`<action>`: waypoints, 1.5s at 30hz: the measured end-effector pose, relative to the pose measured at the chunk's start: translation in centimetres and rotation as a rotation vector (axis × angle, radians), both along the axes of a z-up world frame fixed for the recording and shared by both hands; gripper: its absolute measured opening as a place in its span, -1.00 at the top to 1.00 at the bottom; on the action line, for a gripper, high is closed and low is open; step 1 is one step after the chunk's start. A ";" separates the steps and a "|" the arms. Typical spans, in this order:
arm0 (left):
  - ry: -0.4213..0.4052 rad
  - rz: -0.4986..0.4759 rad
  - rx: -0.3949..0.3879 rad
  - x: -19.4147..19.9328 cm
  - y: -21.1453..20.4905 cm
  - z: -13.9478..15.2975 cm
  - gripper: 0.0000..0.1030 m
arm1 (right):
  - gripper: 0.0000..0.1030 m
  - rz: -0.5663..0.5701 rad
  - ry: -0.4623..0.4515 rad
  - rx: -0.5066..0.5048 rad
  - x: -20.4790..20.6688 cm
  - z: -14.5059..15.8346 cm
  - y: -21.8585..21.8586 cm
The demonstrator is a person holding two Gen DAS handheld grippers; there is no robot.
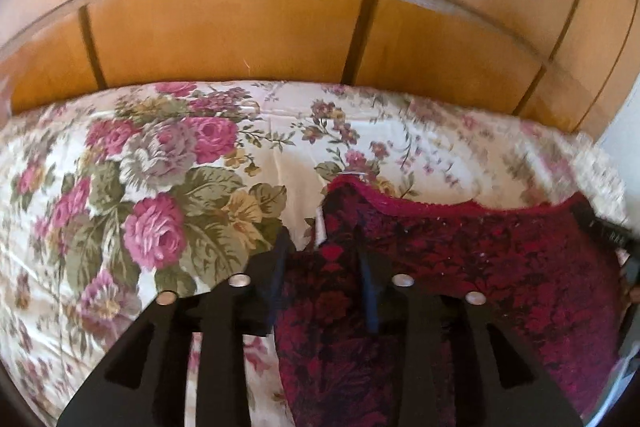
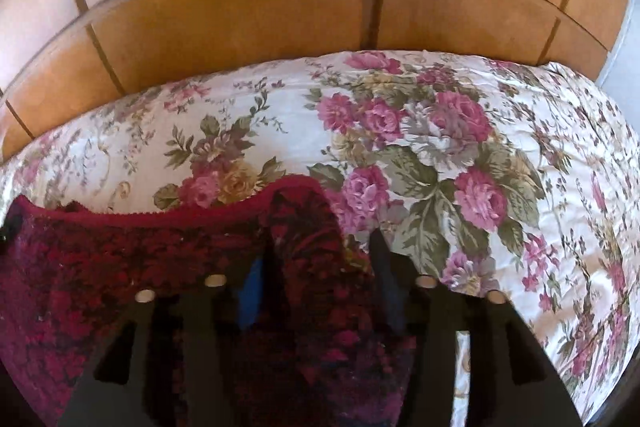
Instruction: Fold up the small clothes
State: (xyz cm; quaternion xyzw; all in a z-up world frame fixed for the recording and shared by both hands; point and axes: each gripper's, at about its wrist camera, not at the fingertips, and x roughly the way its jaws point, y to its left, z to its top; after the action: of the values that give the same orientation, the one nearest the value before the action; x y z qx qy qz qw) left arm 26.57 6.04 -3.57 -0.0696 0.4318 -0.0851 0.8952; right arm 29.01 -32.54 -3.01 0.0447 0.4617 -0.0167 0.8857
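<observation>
Floral bedspread (image 1: 280,155) before wooden panels; both grippers' fingers (image 1: 280,259) (image 2: 380,259) parted, straddling red patterned garment (image 1: 480,259) corners

The small garment (image 1: 460,267) lies on the bed cover (image 1: 140,187). The left gripper (image 1: 324,247) is at its left corner, and the right gripper (image 2: 320,251) is at its right corner. Behind the bed stands a wooden wardrobe (image 1: 240,35).

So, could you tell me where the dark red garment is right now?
The dark red patterned garment lies on the floral bedspread before the wooden wardrobe, stretched between the left tongs and the right tongs.
</observation>
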 end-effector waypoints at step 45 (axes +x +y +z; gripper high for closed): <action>0.027 -0.093 -0.258 -27.4 5.3 0.9 -0.14 | -0.24 0.118 0.042 0.344 -31.5 1.3 -3.8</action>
State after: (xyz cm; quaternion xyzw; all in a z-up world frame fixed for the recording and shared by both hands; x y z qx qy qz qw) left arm -0.80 11.36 -2.66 -0.1652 0.4319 -0.1806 0.8681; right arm -2.46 -36.33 -1.70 0.1679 0.4779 0.1138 0.8547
